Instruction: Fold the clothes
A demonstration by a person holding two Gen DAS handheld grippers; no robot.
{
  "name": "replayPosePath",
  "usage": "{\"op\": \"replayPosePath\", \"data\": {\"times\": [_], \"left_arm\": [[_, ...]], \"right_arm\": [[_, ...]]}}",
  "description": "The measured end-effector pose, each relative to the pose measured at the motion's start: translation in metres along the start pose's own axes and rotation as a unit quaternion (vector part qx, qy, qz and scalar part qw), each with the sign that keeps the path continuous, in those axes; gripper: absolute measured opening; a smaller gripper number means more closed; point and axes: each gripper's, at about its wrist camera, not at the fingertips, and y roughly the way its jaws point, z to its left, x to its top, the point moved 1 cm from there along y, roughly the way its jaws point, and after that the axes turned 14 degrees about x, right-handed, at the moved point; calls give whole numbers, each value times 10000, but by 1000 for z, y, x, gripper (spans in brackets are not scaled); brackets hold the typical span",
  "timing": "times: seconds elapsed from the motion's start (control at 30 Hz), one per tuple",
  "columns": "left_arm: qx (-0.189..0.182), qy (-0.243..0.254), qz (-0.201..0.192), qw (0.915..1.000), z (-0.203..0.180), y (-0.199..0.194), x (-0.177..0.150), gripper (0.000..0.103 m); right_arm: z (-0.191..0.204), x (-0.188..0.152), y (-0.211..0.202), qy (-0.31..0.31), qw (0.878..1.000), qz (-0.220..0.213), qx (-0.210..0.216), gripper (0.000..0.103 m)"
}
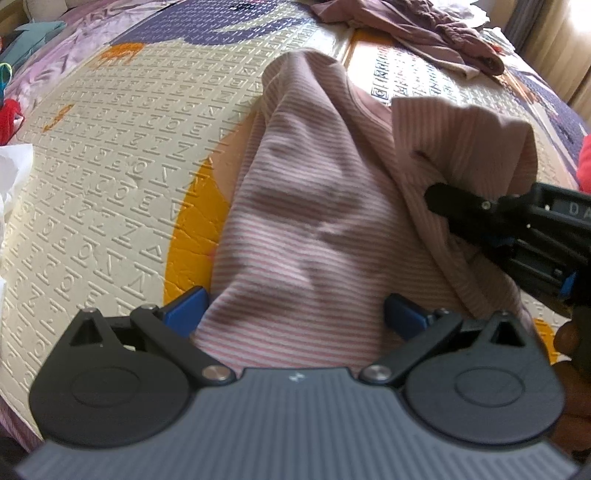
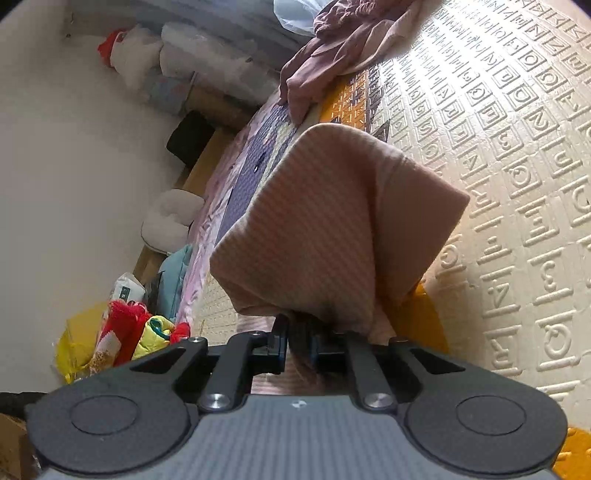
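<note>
Striped pink top (image 1: pixel 303 229) — light, limp knit, best pinched at hem or corner; right tongs (image 2: pixel 298 341) clamp a lifted fold, left tongs (image 1: pixel 295 314) spread open astride it.

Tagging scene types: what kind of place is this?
Likely a bedroom at home: an embossed foam mat on floral bedding, a striped pink garment on it, more clothes behind, and toys and bags along the wall.
</note>
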Motion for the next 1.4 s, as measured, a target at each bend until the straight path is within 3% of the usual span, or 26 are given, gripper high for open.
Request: {"op": "replayPosePath", "data": {"times": [0.13,0.2,0.23,0.3,0.43,0.5,0.67,0.83,0.93,1.0,1.13,1.2,1.33,1.4], "left_arm": [[-19,97,17,10000,0,0,1,103],[-56,161,68,9998,0,0,2,103],[-87,189,109,9997,1,1,4,103],[-160,189,193,9995,4,2,6,103],[-110,296,186,9993,1,1,6,103],[-59,335,150,9993,-1,1,5,103],[-60,349,179,9992,-1,2,6,103],[-23,373,136,9992,-3,0,3,103],[-34,369,145,9992,-2,-1,3,103],[-31,369,146,9992,-3,-2,2,103],[-40,401,158,9991,1,5,9,103],[-52,397,166,9991,1,6,9,103],[-64,399,178,9990,1,6,9,103],[-64,399,177,9990,1,5,8,103]], "right_arm": [[4,5,-6,-18,10000,38,7,17],[12,11,-16,-211,9998,-20,-21,37],[19,14,-25,-441,9989,-134,-63,39],[33,21,-49,-953,9935,-559,-278,47],[34,31,-87,-1253,9763,-1495,-941,48],[22,34,-90,-1030,9738,-1642,-1185,46],[-3,34,-70,-538,9770,-1340,-1572,41],[-6,27,-49,-951,9703,-1319,-1791,40],[-3,22,-35,-1200,9682,-1226,-1821,34],[1,19,-26,-1442,9649,-1062,-1922,14],[7,19,-21,-1761,9561,-963,-2134,4],[13,21,-27,-1991,9400,-1183,-2507,4],[28,25,-44,-2772,8856,-1711,-3311,4],[32,27,-53,-2889,8762,-1894,-3362,4]]}}
